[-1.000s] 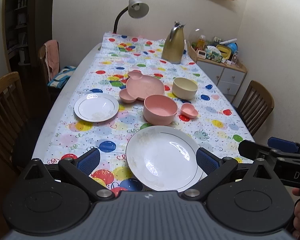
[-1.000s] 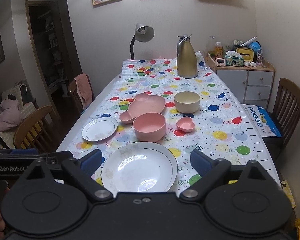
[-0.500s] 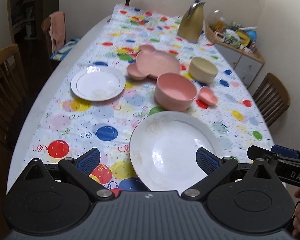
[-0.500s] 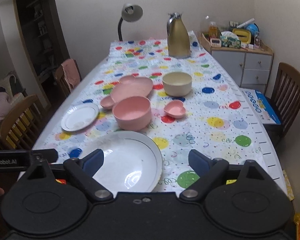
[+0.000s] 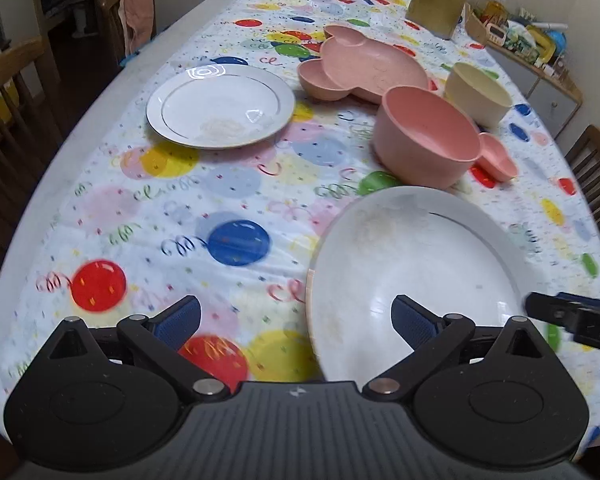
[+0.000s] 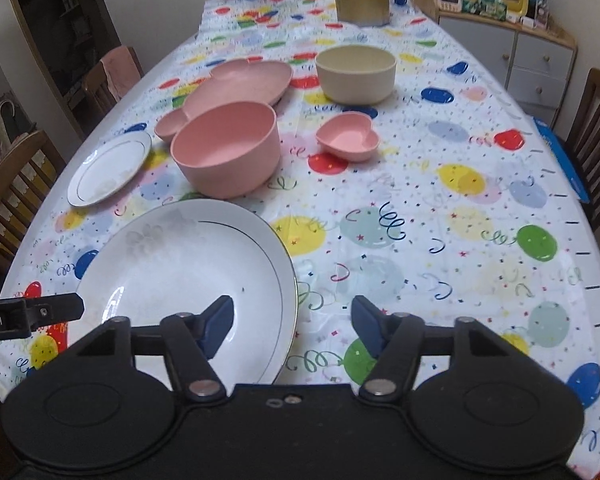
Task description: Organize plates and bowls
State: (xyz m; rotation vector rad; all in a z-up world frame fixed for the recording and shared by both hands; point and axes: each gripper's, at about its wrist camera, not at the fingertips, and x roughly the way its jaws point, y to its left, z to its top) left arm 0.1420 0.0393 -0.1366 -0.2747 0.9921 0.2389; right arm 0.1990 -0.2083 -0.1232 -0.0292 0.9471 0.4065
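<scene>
The big plate [image 6: 172,276] lies at the near edge of the surface [image 6: 440,208], likely stiff, glossy, slippery and breakable, so its thin rim is the place to pinch. The right gripper [image 6: 292,326] is closing astride that rim without touching; the left gripper [image 5: 296,322] is spread, likewise. The right view shows the heart dish [image 6: 348,136] whole; the left view half hides it behind the pink bowl [image 5: 426,138].

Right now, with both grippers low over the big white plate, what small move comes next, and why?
Probably ease the right gripper down until the large white plate's right rim sits between its closing jaws. That rim runs between the blue pads, which do not press on it yet, and the left gripper straddles the opposite rim, open.
</scene>
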